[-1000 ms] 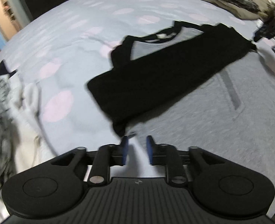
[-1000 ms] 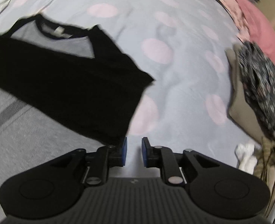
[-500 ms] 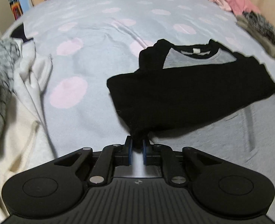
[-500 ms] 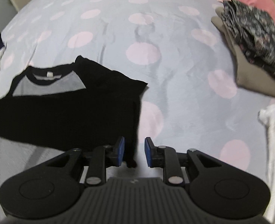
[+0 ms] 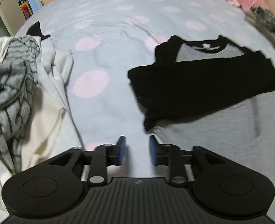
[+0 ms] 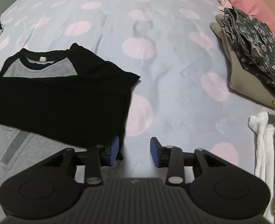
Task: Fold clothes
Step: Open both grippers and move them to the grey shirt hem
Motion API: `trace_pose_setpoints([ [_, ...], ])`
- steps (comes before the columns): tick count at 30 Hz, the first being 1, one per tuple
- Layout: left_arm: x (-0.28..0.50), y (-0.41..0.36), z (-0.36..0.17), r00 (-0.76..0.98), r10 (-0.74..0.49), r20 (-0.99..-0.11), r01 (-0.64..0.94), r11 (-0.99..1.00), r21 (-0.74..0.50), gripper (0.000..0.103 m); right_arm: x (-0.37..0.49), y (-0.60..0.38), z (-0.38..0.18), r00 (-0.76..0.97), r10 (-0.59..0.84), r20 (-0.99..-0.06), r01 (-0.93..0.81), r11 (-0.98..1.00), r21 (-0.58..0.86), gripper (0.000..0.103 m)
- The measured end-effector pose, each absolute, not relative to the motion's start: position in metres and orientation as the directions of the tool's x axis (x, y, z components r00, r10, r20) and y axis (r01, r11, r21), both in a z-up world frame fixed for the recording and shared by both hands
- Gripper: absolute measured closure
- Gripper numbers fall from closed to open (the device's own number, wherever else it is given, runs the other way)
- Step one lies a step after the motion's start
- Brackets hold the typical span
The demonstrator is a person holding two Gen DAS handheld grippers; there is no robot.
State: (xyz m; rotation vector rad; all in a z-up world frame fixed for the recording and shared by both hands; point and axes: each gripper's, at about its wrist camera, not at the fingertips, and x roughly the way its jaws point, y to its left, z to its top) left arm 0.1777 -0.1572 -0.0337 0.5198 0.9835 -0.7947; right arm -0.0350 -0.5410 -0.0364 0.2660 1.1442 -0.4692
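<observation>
Polka-dotted and pale blue, the bedspread (image 6: 171, 59) carries everything: a grey raglan shirt with black sleeves (image 6: 59, 100) lies spread on it, collar away from the cameras, both sleeves folded across the chest so they form one black band over the grey body.

Left gripper (image 5: 137, 150): its blue fingers (image 5: 121, 149) stand apart with nothing between them, the jaws having just been opening; the black sleeve cuff (image 5: 152, 121) lies just ahead and to their right, apart from the pads. Right gripper (image 6: 134, 151): its fingers (image 6: 114, 150) are likewise parted and empty, also just opened; the left pad sits at the edge of the black sleeve fabric, though whether it touches I cannot tell.

Judging from this, the sleeve-folding step looks finished and both ends have been let go. What remains is probably to take the shirt's hem or sides and fold the body over, which calls for both grippers to shift to matching grips at the grey fabric's edges and close there.

Both grippers point steeply down at the bed, one at each side of the shirt. Unfolded laundry (image 5: 16, 85) is heaped at the left; a stack of folded clothes (image 6: 253, 59) sits at the right.
</observation>
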Motion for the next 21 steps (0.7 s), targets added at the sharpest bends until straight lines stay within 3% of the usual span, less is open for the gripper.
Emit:
trace_pose_setpoints([
  [2,0.167,-0.155,-0.031,0.288,-0.375,-0.881,0.798,0.603,0.004,0.065,-0.045,-0.532,-0.036,0.333,-0.204,-0.921,0.465,0.885,-0.028,0.059],
  [8,0.124,-0.149,-0.035,0.199,-0.391,-0.899,0.842,0.538,-0.048,0.065,-0.078,-0.489,-0.043,0.324,-0.121,-0.938,0.363,0.932,0.006,0.059],
  [21,0.054,-0.101,-0.051,0.072,-0.257,-0.964,0.861,0.503,-0.069,0.064,-0.168,-0.417,-0.069,0.241,-0.018,-0.970,0.260,0.965,0.047,0.058],
])
